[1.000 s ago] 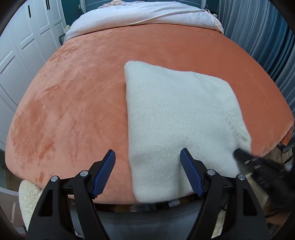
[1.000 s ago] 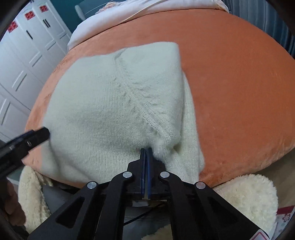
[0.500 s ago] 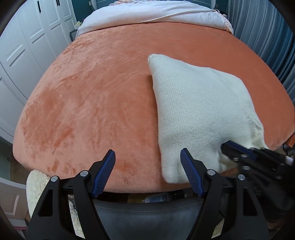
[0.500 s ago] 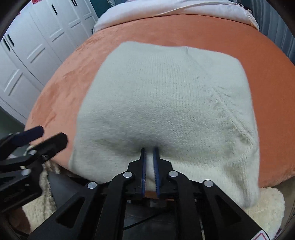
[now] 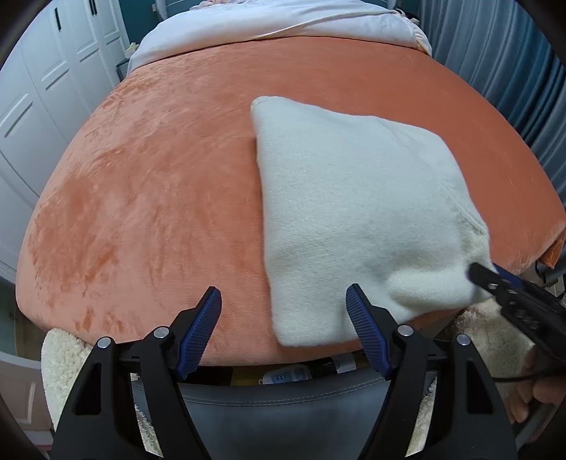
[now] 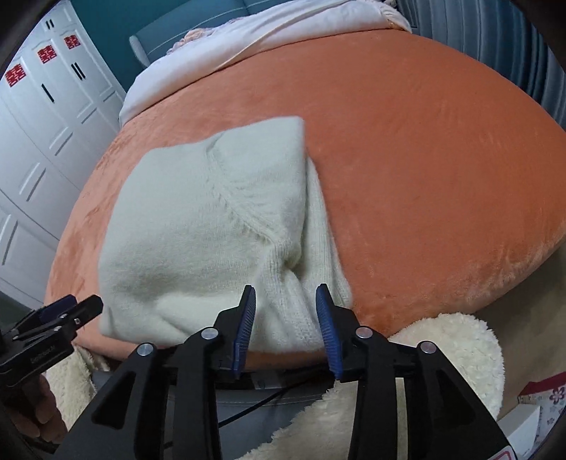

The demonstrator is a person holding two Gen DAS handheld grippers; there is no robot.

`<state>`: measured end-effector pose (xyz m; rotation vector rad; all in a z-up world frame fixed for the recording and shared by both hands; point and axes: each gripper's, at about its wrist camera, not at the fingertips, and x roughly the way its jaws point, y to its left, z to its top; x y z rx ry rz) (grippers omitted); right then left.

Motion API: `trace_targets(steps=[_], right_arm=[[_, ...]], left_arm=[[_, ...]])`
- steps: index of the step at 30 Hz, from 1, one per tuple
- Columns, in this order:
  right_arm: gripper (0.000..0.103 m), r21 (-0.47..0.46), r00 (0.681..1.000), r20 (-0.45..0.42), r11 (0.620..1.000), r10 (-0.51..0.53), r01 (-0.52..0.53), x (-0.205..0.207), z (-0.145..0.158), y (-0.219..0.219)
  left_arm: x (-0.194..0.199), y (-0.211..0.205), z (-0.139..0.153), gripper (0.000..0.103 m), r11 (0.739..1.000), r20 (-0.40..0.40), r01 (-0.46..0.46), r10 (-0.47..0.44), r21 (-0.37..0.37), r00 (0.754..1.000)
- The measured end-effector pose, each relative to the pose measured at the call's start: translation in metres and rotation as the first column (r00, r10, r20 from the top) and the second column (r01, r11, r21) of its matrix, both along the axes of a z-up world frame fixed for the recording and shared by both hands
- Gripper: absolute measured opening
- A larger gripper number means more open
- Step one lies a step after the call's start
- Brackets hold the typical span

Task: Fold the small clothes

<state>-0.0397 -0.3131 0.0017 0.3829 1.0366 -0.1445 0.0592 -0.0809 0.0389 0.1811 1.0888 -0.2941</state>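
A cream knitted garment (image 5: pixel 357 212) lies folded on the orange bed cover (image 5: pixel 159 198), its near edge at the bed's front rim. It also shows in the right wrist view (image 6: pixel 212 226), with a lower layer sticking out on its right side. My left gripper (image 5: pixel 283 318) is open and empty, just in front of the garment's near left corner. My right gripper (image 6: pixel 286 311) is open, its fingers either side of the garment's near right edge; it also shows in the left wrist view (image 5: pixel 495 276). The left gripper shows at the left of the right wrist view (image 6: pixel 70 308).
A pale quilt (image 5: pixel 283 24) lies across the far end of the bed. White wardrobe doors (image 5: pixel 32 88) stand on the left and blue curtains (image 5: pixel 530 70) on the right. A fluffy cream rug (image 6: pixel 424 371) and a grey seat (image 5: pixel 283 407) lie below the bed's front edge.
My right gripper was shut on the garment's near edge, then opened and let it go. The garment now rests on the bed. My left gripper stayed open.
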Motion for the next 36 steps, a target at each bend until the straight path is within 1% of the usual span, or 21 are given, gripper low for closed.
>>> trace_targets(steps=[1,2,5,6,7,8,10,11,12,14,16,19,20,22,23,25,27,28,30,31,36], right_arm=[[0.013,-0.009,1.0,-0.017,1.0,0.009,-0.009,0.005,-0.005,0.001],[0.012,0.002,1.0,-0.009,1.0,0.015,-0.015,0.006,-0.001,-0.001],[0.011,-0.02,0.99,0.143,1.0,-0.015,0.018,-0.004,0.04,-0.007],[0.011,-0.025,0.986,0.164,0.999,-0.022,0.026,-0.006,0.047,-0.01],[0.011,-0.02,0.987,0.16,0.999,-0.023,0.026,-0.005,0.047,-0.013],[0.011,-0.018,0.993,0.117,1.0,-0.021,0.023,0.001,0.035,-0.016],[0.012,-0.005,1.0,-0.027,1.0,0.001,-0.001,0.014,-0.005,-0.019],[0.012,0.022,0.998,-0.066,1.0,0.003,-0.002,0.016,-0.026,-0.021],[0.012,0.03,0.998,-0.055,1.0,-0.008,0.01,0.016,-0.026,-0.022],[0.012,0.028,0.999,-0.035,0.999,-0.022,0.023,0.014,-0.008,-0.022],[0.015,0.027,0.999,0.02,0.999,-0.047,0.047,0.003,0.011,-0.019],[0.019,-0.044,0.994,0.108,0.999,-0.027,0.032,-0.009,0.041,-0.006],[0.019,-0.067,0.992,0.129,0.998,-0.001,0.01,-0.011,0.048,0.0],[0.016,-0.088,0.991,0.132,0.996,0.03,-0.018,-0.011,0.051,0.008],[0.016,-0.095,0.991,0.129,0.995,0.038,-0.025,-0.009,0.049,0.01],[0.013,-0.118,0.996,0.074,0.992,0.051,-0.042,0.003,0.033,0.01],[0.007,-0.131,0.997,-0.047,0.989,0.063,-0.069,0.019,-0.007,0.01],[0.007,-0.111,0.996,-0.06,0.992,0.06,-0.066,0.022,-0.016,0.008],[0.007,-0.082,0.999,-0.017,0.996,0.044,-0.045,0.018,-0.008,0.004],[0.009,-0.077,0.999,0.005,0.996,0.046,-0.046,0.015,-0.003,0.003],[0.011,-0.052,0.99,0.144,0.999,0.012,-0.004,-0.013,0.01,-0.009]], left_arm=[[-0.001,-0.002,0.0,0.071,1.0,0.002,0.009,-0.009,0.005,1.0],[-0.002,-0.003,0.001,0.071,1.0,0.005,0.012,-0.013,0.011,1.0],[-0.003,-0.004,0.001,0.071,1.0,0.009,0.013,-0.013,0.021,1.0],[-0.003,-0.005,-0.001,0.071,1.0,0.005,0.011,-0.011,0.023,1.0],[-0.002,-0.007,-0.003,0.071,1.0,0.0,0.01,-0.01,0.024,1.0],[-0.001,-0.009,-0.005,0.071,1.0,-0.005,0.01,-0.01,0.027,1.0],[0.0,-0.011,-0.006,0.071,0.999,-0.006,0.012,-0.011,0.034,1.0],[0.0,-0.012,-0.007,0.071,0.999,-0.005,0.013,-0.013,0.037,1.0],[0.0,-0.014,-0.007,0.071,0.999,-0.004,0.017,-0.017,0.04,1.0],[-0.001,-0.015,-0.005,0.071,0.999,0.005,0.021,-0.021,0.048,1.0],[-0.001,-0.015,-0.006,0.071,0.999,0.004,0.023,-0.024,0.047,1.0],[0.0,-0.016,-0.007,0.071,0.999,-0.001,0.021,-0.021,0.048,1.0],[0.0,-0.016,-0.007,0.071,0.999,-0.004,0.02,-0.02,0.049,1.0],[0.0,-0.018,-0.008,0.071,0.998,-0.005,0.02,-0.02,0.052,1.0],[0.0,-0.018,-0.008,0.071,0.998,-0.005,0.022,-0.021,0.054,1.0],[-0.001,-0.018,-0.009,0.072,0.998,-0.005,0.023,-0.022,0.056,1.0],[0.0,-0.018,-0.01,0.072,0.999,-0.016,0.02,-0.019,0.049,1.0],[0.001,-0.017,-0.011,0.072,0.999,-0.026,0.017,-0.015,0.041,1.0],[0.0,-0.015,-0.011,0.074,1.0,-0.04,0.017,-0.016,0.013,0.999],[-0.002,-0.015,-0.012,0.076,1.0,-0.048,0.023,-0.023,-0.013,0.999],[-0.019,-0.02,-0.01,0.076,0.993,-0.081,0.065,-0.073,-0.101,0.994]])
